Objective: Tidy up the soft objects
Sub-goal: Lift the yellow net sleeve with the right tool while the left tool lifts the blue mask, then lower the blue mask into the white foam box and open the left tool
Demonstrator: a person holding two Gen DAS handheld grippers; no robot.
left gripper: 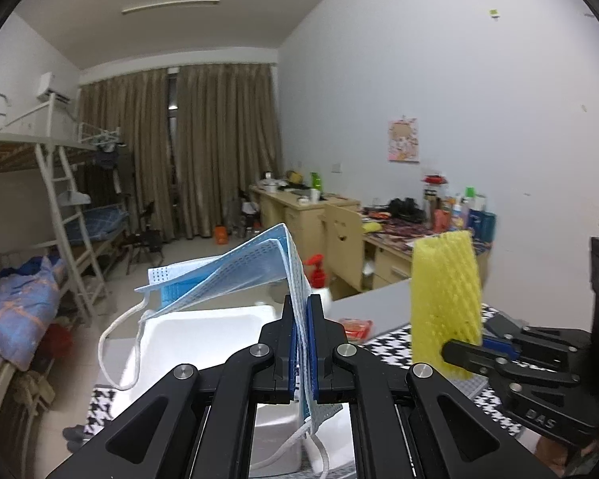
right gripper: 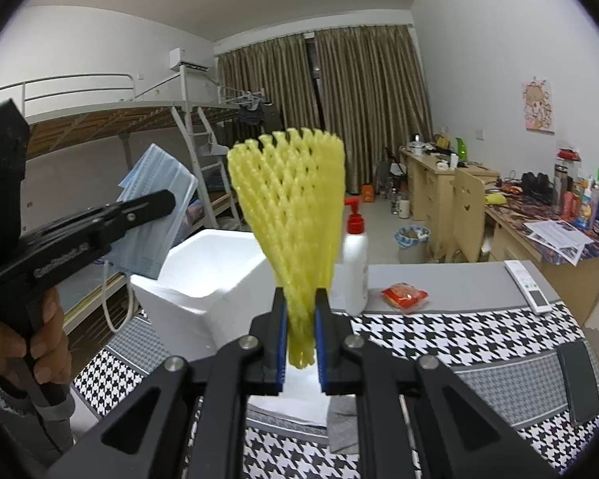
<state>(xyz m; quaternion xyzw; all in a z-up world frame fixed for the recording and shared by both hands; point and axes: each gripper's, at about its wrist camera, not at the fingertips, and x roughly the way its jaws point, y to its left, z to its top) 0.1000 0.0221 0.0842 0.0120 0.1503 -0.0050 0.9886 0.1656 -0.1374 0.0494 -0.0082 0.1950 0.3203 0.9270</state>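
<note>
My left gripper is shut on a stack of blue face masks, held in the air above a white foam box; ear loops hang down. The masks and left gripper also show at the left of the right wrist view. My right gripper is shut on a yellow foam fruit net, held upright above the box. In the left wrist view the net and right gripper are at the right.
The table has a black-and-white houndstooth cloth. On it stand a white pump bottle with red top, a red snack packet, a white remote and a dark phone. A bunk bed, cluttered desks and curtains lie beyond.
</note>
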